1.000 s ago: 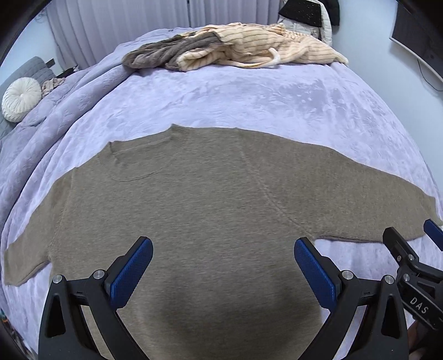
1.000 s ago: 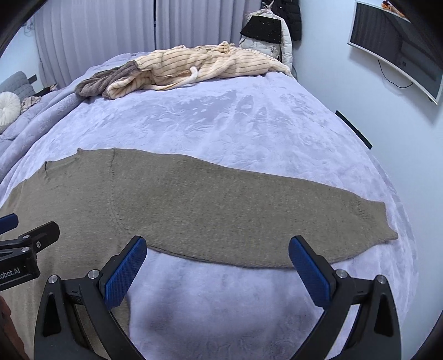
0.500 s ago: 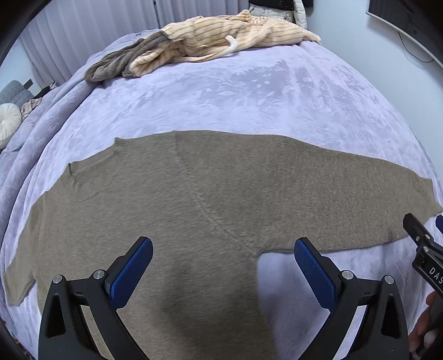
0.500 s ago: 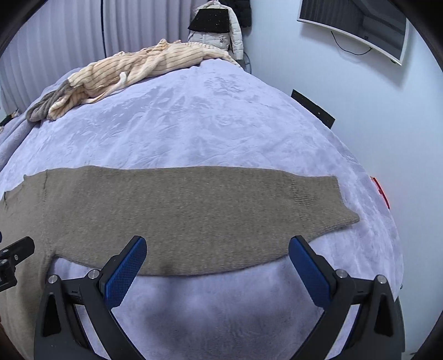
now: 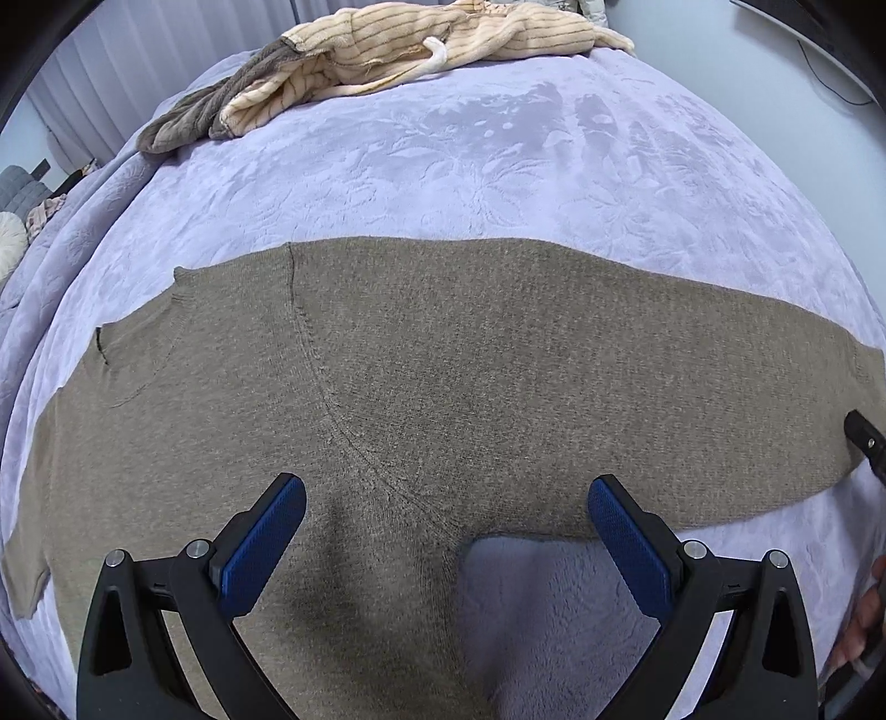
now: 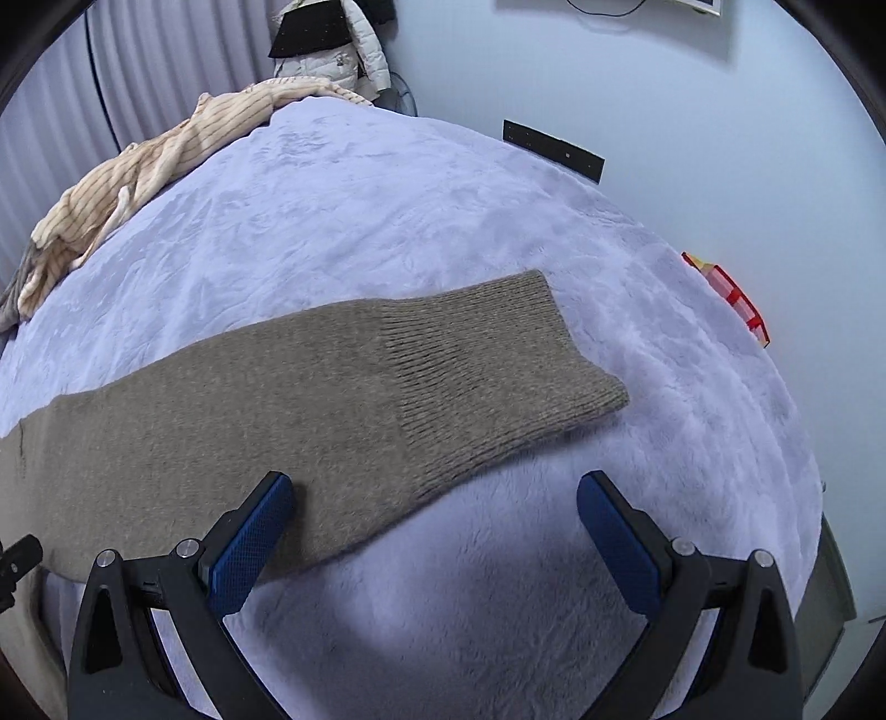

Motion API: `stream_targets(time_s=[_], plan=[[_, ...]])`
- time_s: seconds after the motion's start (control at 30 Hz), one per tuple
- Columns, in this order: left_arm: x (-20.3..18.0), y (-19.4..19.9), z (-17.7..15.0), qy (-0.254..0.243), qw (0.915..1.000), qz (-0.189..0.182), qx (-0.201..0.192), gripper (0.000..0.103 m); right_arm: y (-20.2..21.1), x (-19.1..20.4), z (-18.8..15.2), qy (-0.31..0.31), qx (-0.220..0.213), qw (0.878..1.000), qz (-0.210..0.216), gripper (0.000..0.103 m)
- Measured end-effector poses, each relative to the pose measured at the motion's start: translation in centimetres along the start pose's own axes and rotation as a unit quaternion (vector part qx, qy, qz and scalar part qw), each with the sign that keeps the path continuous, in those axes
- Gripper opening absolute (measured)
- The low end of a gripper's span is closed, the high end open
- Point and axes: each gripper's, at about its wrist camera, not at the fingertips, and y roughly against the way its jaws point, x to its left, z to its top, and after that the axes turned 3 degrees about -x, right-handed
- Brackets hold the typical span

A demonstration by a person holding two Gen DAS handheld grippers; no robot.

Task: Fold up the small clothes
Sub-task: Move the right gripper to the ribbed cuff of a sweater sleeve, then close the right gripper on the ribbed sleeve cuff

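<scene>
The brown sweater lies spread flat across the bed, ready for folding. Both jaws gape, holding nothing: the right hand-held gripper hovers near the cuff, the left hand-held gripper above the armpit.

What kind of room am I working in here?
Most likely a bedroom: a bed with a lavender plush blanket, the brown sweater spread flat on it, curtains behind, and a jacket hanging by the wall.
</scene>
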Motion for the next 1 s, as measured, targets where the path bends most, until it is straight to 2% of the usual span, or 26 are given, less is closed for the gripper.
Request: stream_targets(time_s=[0.13, 0.23, 0.43, 0.5, 0.53, 0.57, 0.6, 0.7, 0.77, 0.87, 0.97, 1.0], plan=[[0.3, -0.8, 0.1, 0.005, 1.0, 0.002, 0.007, 0.102, -1.1, 0.3, 1.4, 0.003, -0.013, 1.0, 0.008, 0.101], [0.5, -1.4, 0.3, 0.009, 0.9999, 0.003, 0.01, 0.102, -1.8, 1.0, 2.4, 0.011, -0.018, 1.0, 0.014, 0.096], [0.4, -2.3, 1.1, 0.015, 0.9998, 0.001, 0.012, 0.102, -2.0, 1.8, 2.7, 0.026, -0.025, 0.999, 0.016, 0.091], [0.0, -2.6, 1.6, 0.015, 0.9998, 0.0, 0.012, 0.102, -2.0, 1.7, 2.7, 0.024, -0.027, 0.999, 0.019, 0.086], [-0.3, -2.7, 1.9, 0.014, 0.9998, 0.0, 0.011, 0.102, -2.0, 1.7, 2.7, 0.023, -0.028, 0.999, 0.019, 0.082], [-0.7, -2.9, 2.1, 0.012, 0.9999, -0.001, 0.01, 0.102, -1.9, 1.6, 2.7, 0.024, -0.031, 0.999, 0.024, 0.069], [-1.0, -3.1, 2.4, 0.009, 0.9999, -0.001, 0.01, 0.102, -1.9, 1.6, 2.8, 0.025, -0.032, 0.999, 0.034, 0.05], [-2.2, -4.0, 2.8, -0.004, 0.9999, 0.004, 0.011, 0.102, -1.7, 1.4, 2.9, 0.021, -0.031, 0.998, 0.058, 0.014], [-2.6, -5.0, 2.9, -0.006, 0.9997, 0.004, 0.024, 0.102, -1.2, 1.0, 2.9, 0.011, -0.035, 0.997, 0.073, 0.008], [-2.4, -5.2, 2.9, -0.011, 0.9996, 0.001, 0.027, 0.102, 0.0, -0.1, 2.9, -0.02, -0.048, 0.993, 0.104, 0.007], [-1.1, -3.7, 3.0, 0.019, 0.9997, -0.014, 0.004, 0.102, 1.1, -0.8, 3.0, -0.035, -0.065, 0.99, 0.123, 0.007], [-0.7, -3.6, 3.0, 0.023, 0.9997, -0.003, 0.0, 0.102, 1.3, -0.9, 3.0, -0.035, -0.068, 0.989, 0.124, 0.007]])
